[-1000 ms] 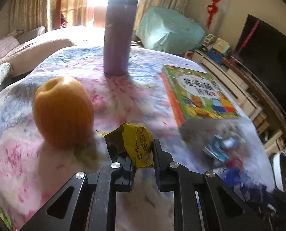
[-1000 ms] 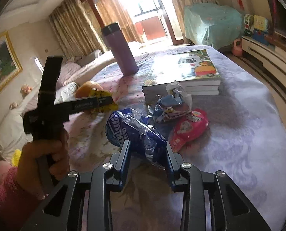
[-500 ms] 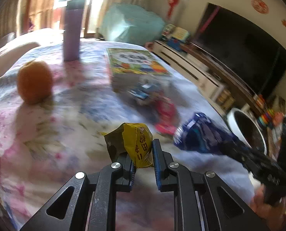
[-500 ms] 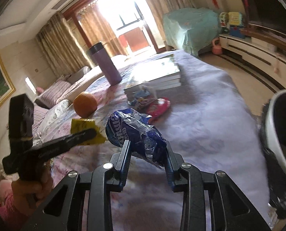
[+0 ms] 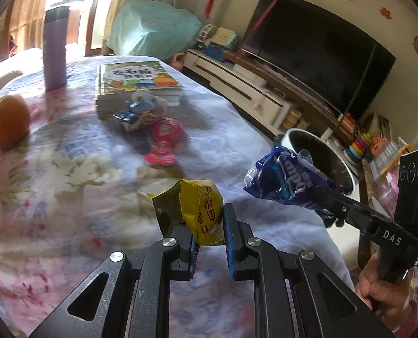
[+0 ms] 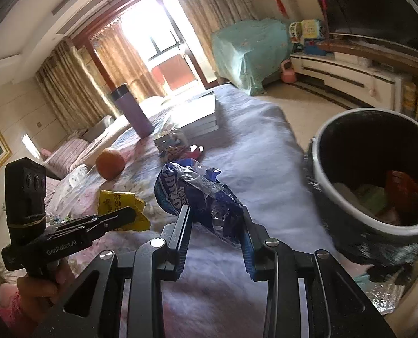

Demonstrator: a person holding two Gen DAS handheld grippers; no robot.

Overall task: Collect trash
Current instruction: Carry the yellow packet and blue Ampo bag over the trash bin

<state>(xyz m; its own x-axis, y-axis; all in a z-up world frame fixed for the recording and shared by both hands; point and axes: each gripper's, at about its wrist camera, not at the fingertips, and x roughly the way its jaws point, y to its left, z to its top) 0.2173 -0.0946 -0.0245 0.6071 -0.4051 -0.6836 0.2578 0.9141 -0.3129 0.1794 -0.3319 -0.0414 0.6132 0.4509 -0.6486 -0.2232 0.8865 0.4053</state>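
Note:
My left gripper is shut on a crumpled yellow wrapper, held above the floral tablecloth. My right gripper is shut on a blue snack bag, and the same blue bag shows at the right of the left wrist view, close to the bin. The round black-lined trash bin stands off the table's right edge with rubbish inside. Two more wrappers stay on the table by the books: a blue-and-white one and a red one.
An orange, a purple flask and a stack of children's books stand further back on the table. A TV and a low cabinet line the right wall. A person's hand holds the left gripper.
Both grippers have swung right, away from the orange and toward the table's right edge, each keeping its wrapper. The trash bin has come into view and grown larger.

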